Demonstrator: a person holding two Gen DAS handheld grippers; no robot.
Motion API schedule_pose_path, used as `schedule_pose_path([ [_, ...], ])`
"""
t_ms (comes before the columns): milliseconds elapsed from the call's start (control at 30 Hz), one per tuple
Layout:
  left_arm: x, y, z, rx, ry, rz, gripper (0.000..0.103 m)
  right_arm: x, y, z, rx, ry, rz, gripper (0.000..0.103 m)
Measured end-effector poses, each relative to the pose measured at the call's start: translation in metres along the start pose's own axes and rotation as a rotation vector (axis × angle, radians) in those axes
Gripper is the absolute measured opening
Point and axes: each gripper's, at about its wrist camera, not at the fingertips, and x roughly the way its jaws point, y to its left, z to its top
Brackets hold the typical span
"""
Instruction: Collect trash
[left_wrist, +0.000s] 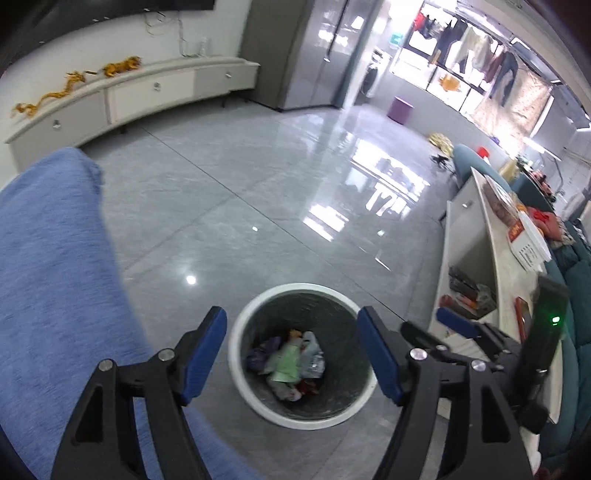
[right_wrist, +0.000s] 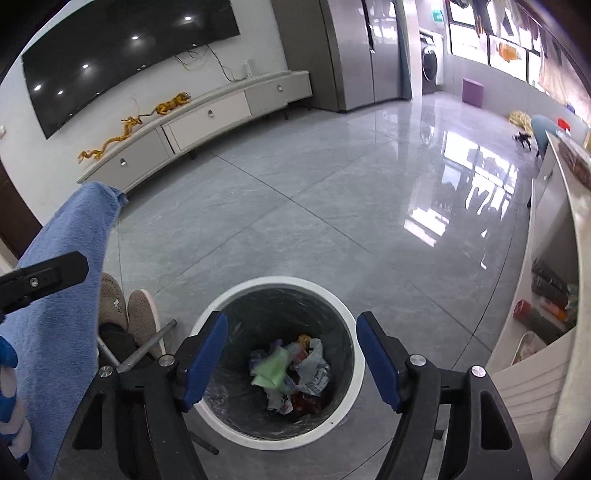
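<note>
A round bin with a white rim (left_wrist: 295, 287) and a dark liner stands on the grey tile floor, below both grippers. Crumpled trash (left_wrist: 291, 365) lies at its bottom: a pale green wrapper, clear plastic and red scraps. My left gripper (left_wrist: 293, 354) hangs over the bin's mouth, jaws open, nothing between the blue pads. To its right my right gripper (left_wrist: 434, 326) shows from the side. In the right wrist view the same bin rim (right_wrist: 280, 282) and trash (right_wrist: 291, 373) lie under my right gripper (right_wrist: 293, 358), which is open and empty too.
A blue cloth (left_wrist: 48, 258) fills the left side. A person's slippered feet (right_wrist: 125, 310) and a metal tube (right_wrist: 147, 350) are left of the bin. A white low table with cluttered shelves (left_wrist: 498, 258) stands at the right. A long TV cabinet (right_wrist: 207, 114) lines the far wall.
</note>
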Motion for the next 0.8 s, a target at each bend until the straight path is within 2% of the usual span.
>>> schedule_pose_path([
  [200, -0.062, 0.040, -0.023, -0.030, -0.114, 0.181, 0.072, -0.031, 0.044, 0.005, -0.069, -0.063, 0.047, 0.079],
  [367, -0.122, 0.084, -0.053, -0.065, -0.190, 0.325, 0.072, -0.061, 0.103, 0.004, -0.162, -0.123, 0.130, 0.085],
  [533, -0.169, 0.118, -0.089, -0.112, -0.236, 0.427, 0.072, -0.077, 0.163, -0.005, -0.242, -0.146, 0.208, 0.095],
  [800, -0.225, 0.160, -0.131, -0.212, -0.310, 0.568, 0.072, -0.080, 0.243, -0.029, -0.362, -0.132, 0.307, 0.103],
])
